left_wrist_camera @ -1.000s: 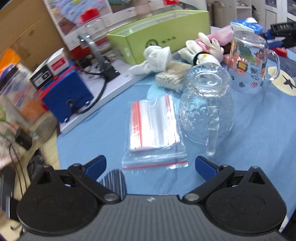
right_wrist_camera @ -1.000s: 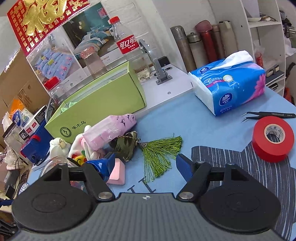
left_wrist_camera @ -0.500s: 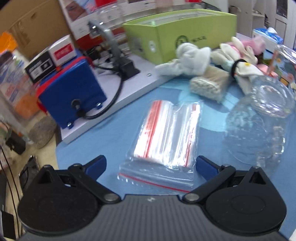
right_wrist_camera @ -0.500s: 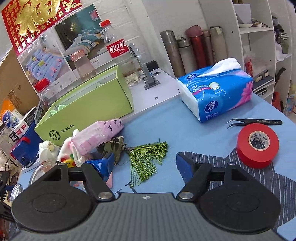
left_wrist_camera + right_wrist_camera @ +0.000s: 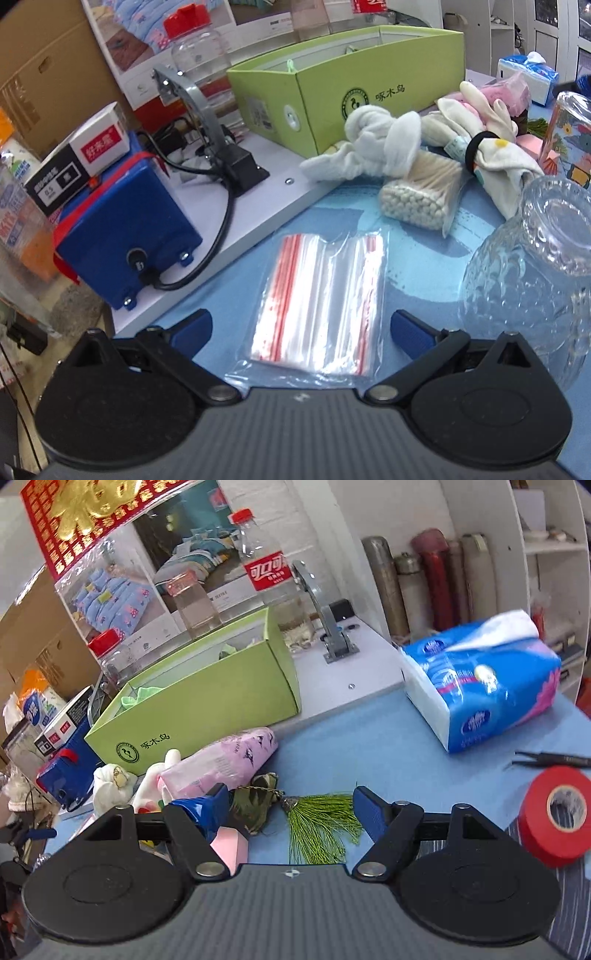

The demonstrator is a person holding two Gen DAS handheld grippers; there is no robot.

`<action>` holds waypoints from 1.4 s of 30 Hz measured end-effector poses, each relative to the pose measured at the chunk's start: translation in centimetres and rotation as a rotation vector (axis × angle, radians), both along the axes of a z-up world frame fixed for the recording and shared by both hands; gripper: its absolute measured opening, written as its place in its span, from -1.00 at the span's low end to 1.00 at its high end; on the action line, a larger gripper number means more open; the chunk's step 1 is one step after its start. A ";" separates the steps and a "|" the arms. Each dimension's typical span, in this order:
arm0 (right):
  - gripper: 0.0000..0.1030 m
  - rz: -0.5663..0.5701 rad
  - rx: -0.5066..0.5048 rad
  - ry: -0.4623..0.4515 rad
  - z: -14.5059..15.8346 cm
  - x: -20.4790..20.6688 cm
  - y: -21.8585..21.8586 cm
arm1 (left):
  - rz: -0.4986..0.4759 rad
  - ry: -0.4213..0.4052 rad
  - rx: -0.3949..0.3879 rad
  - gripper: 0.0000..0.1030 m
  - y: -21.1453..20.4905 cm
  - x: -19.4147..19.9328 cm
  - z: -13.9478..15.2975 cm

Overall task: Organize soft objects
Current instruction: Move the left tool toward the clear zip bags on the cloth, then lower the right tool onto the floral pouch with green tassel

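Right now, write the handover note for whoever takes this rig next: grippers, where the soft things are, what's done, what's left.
Left gripper: open, empty, over the pack of zip bags.
Right gripper: open, empty, over the green tassel.
Soft things on the blue cloth by the green box: white sock bundle, banded sock, pink pouch, tissue pack.
Done: something pale green already lies inside the box.
Left: the rest, probably into the box; watch the glass jug.

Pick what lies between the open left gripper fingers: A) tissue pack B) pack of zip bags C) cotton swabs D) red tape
B: the zip bags lie flat on the blue cloth between the left gripper fingers, untouched; the cotton swabs lie farther back.
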State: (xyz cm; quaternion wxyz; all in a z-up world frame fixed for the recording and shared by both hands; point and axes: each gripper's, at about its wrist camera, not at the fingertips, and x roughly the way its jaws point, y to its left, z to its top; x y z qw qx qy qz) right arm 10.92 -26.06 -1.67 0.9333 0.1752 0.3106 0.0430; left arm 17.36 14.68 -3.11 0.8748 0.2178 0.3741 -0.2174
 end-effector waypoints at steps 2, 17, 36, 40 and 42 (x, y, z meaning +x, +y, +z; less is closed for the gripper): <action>0.18 0.003 0.007 0.009 -0.4 -0.2 -0.1 | 0.017 0.014 -0.029 0.99 0.4 0.2 -0.1; 0.19 -0.072 -0.078 0.061 -2.4 -3.4 -2.0 | 0.134 0.095 -0.202 0.99 2.5 1.1 -0.9; 0.23 0.279 -0.305 -0.040 1.2 6.3 7.1 | 0.145 0.114 -0.187 0.99 2.3 1.4 -0.9; 0.25 0.244 -0.317 -0.050 1.9 5.8 6.5 | 0.134 0.113 -0.189 0.99 2.3 1.5 -0.9; 0.26 0.243 -0.294 -0.071 2.5 5.5 6.5 | 0.135 0.115 -0.186 0.99 2.3 1.5 -0.9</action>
